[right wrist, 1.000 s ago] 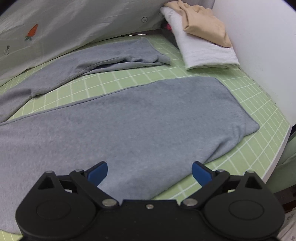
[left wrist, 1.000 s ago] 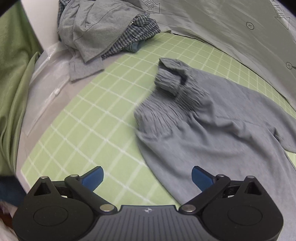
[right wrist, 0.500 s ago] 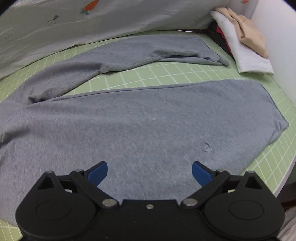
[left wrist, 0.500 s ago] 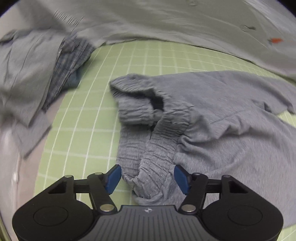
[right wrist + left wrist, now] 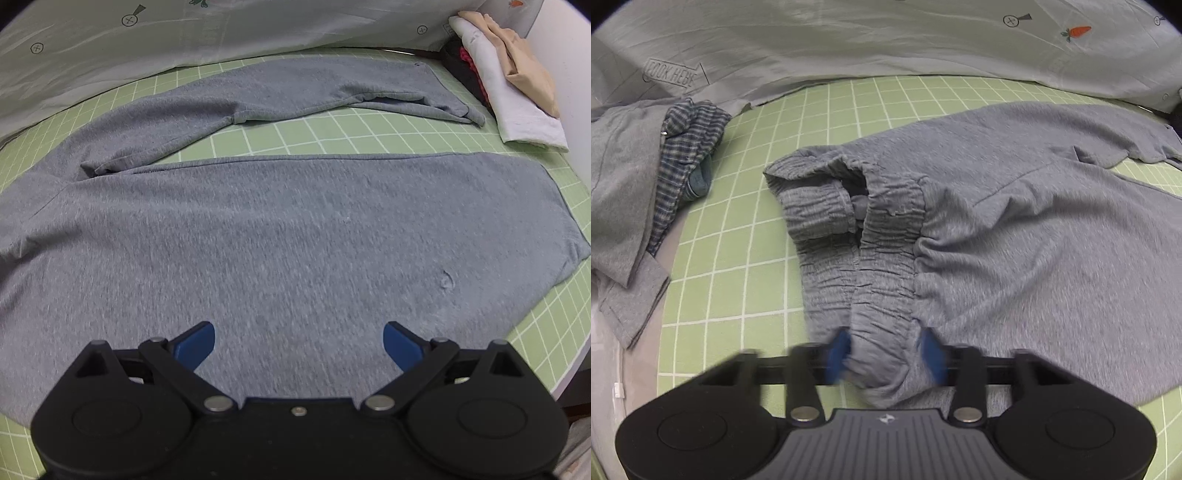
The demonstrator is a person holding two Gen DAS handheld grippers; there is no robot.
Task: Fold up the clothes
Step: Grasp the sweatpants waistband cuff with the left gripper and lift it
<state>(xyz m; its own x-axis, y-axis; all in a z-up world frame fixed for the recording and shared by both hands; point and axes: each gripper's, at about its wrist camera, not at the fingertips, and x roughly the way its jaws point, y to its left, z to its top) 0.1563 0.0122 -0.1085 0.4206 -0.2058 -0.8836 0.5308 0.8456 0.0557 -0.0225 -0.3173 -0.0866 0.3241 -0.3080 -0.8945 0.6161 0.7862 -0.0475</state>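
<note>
Grey trousers spread on a green gridded surface, one claw at the waistband.

Nearest, the left claw (image 5: 886, 354) has its blue fingers pressed against a bunched end of the elastic waistband (image 5: 882, 258), though blur hides how firmly; the right claw (image 5: 299, 341) hovers spread wide over the near leg, holding nothing. The grey trousers (image 5: 295, 229) lie flat across the green surface (image 5: 738, 258), legs splayed apart. To the left sits a heap of grey and checked clothes (image 5: 646, 177); far right, a folded stack (image 5: 517, 85) by the white wall. A pale printed sheet (image 5: 886, 40) runs along the back.
</note>
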